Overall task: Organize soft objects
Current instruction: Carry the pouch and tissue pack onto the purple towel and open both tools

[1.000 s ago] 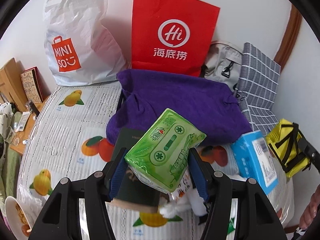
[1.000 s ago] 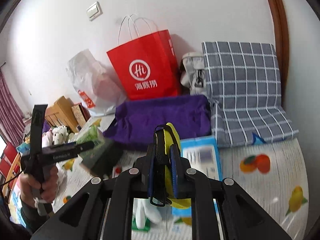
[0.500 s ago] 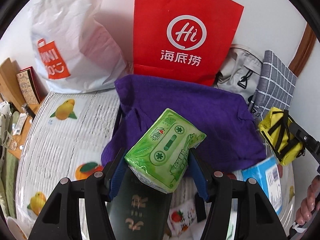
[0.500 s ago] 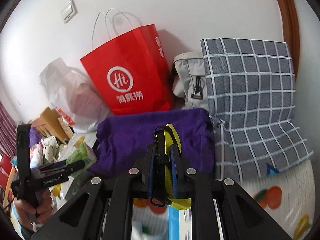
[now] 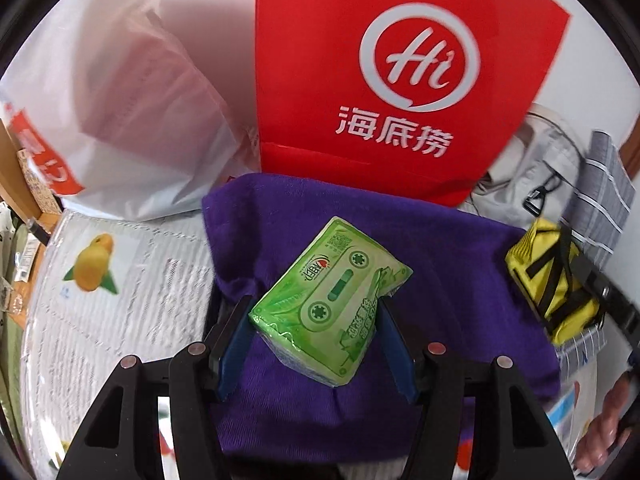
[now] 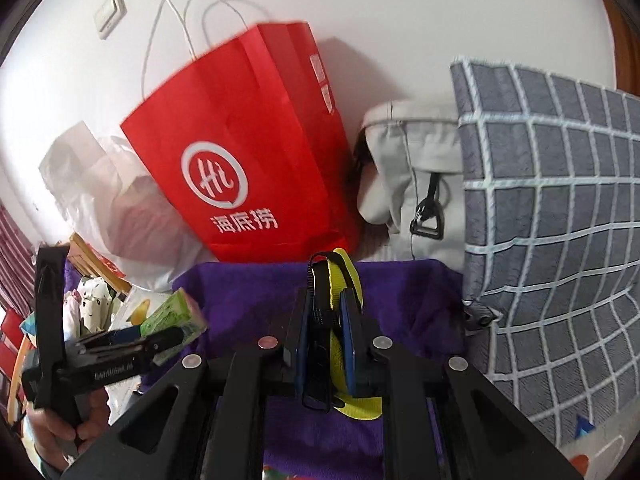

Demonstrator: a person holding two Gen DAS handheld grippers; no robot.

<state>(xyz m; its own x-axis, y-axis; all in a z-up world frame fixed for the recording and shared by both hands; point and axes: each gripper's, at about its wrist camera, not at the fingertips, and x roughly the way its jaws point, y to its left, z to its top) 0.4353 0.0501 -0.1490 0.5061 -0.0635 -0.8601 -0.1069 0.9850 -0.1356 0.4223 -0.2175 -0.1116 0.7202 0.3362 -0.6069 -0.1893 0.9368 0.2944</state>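
Observation:
My left gripper [image 5: 316,320] is shut on a green tissue pack [image 5: 332,300] printed like a cassette, held tilted above a purple cloth [image 5: 440,280] spread on the bed. In the right wrist view my right gripper [image 6: 326,312] is shut on a yellow pouch [image 6: 340,280] with black straps, also over the purple cloth [image 6: 248,292]. The same pouch [image 5: 552,276] shows at the right of the left wrist view, and the tissue pack [image 6: 172,312] in the left gripper shows at the left of the right wrist view.
A red paper bag [image 5: 384,80] and a white plastic bag [image 5: 120,100] lean on the wall behind the cloth. A grey bag [image 6: 416,176] and a checked grey cushion [image 6: 552,220] stand at the right. The fruit-print sheet [image 5: 120,280] lies left.
Both grippers have moved toward the wall with their loads and now hang over the purple cloth; the red bag looms larger. Neither grip has changed.

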